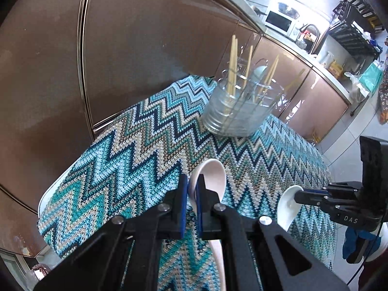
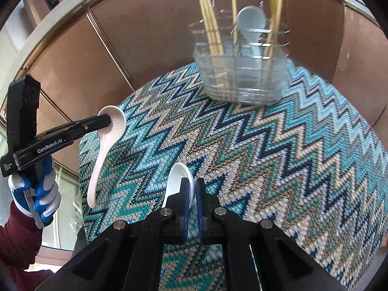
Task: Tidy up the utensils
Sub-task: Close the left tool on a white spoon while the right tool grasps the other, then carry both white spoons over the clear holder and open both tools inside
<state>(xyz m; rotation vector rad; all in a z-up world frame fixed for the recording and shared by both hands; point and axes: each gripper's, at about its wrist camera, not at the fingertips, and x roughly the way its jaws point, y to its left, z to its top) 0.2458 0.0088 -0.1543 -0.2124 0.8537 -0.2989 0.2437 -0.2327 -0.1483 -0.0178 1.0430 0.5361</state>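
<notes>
Left gripper [image 1: 191, 189] pinching pink spoon [image 1: 213, 177] by the bowl rim, jaws pressed onto it; handle hanging down, clear of the zigzag cloth [image 1: 126, 150]. Right gripper [image 2: 190, 189] clamped likewise on the white spoon [image 2: 180, 177], also lifted off the cloth-covered surface. Clear holder [image 2: 242, 72] at the far side, upright, with chopsticks [image 2: 211, 24] and a pale blue spoon [image 2: 249, 21] standing inside. Gloved hand [image 2: 36, 194] gripping the left tool. Brown cabinets [image 1: 145, 48] behind.

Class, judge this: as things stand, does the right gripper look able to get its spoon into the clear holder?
Probably yes. The right gripper is shut on its white spoon, and only bare zigzag cloth lies between it and the clear holder, whose top is open.
</notes>
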